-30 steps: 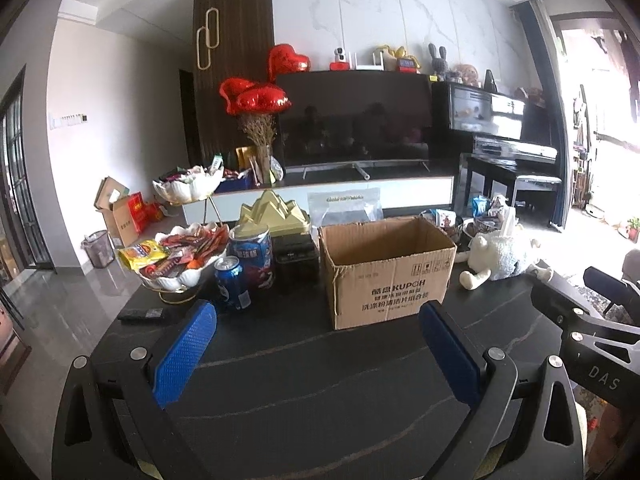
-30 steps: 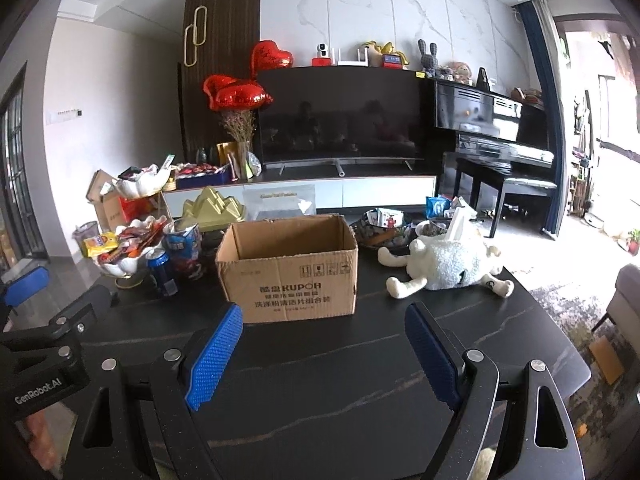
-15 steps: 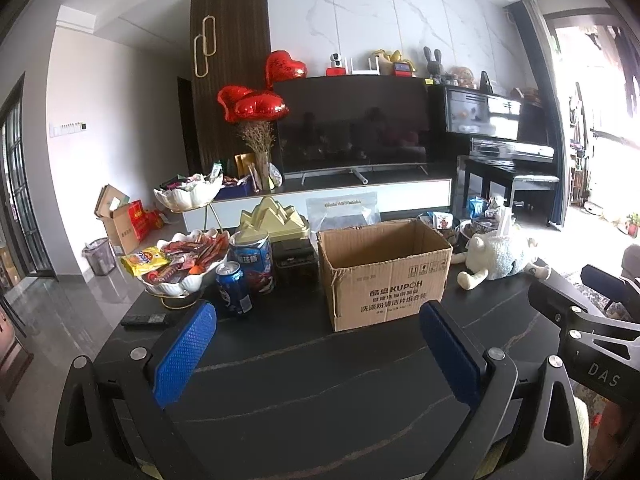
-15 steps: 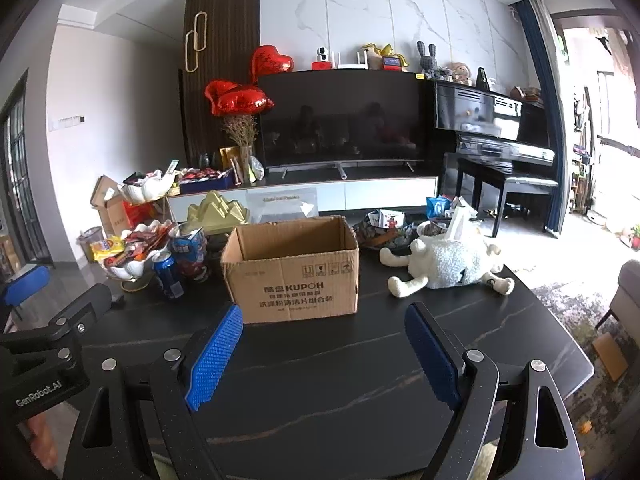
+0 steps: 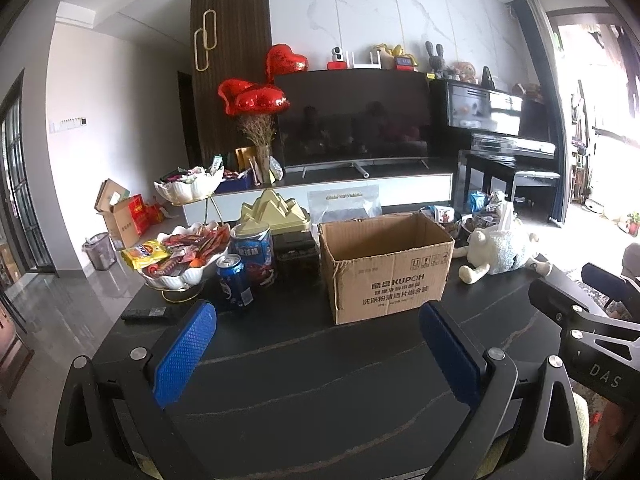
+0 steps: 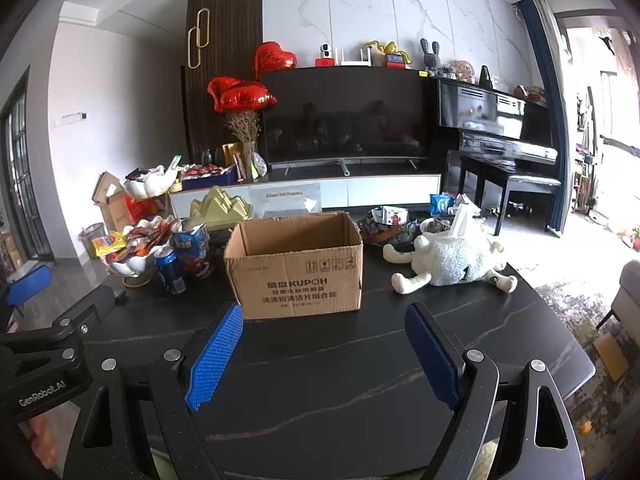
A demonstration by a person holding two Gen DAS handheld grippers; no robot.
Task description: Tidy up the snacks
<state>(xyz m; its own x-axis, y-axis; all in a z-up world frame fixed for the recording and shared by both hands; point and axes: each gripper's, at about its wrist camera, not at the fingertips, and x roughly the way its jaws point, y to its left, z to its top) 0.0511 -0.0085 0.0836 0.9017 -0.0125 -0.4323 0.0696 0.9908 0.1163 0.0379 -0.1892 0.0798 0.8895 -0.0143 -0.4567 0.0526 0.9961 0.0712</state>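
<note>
Dark table (image 5: 320,380) | cardboard box (image 5: 386,266) open-topped | white bowl (image 5: 176,278) holds snacks (image 5: 188,246) | both jaws released, empty

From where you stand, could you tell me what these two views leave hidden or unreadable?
- Cardboard box: its floor is hidden by its own front wall in both views, so its contents are unknown.
- Snack bowls behind the plush sheep: partly hidden by the sheep, packets too small to name.
- Upper tier of the snack stand: contents too small in both views.
- Both claws: bases cut off by the bottom edge.
</note>
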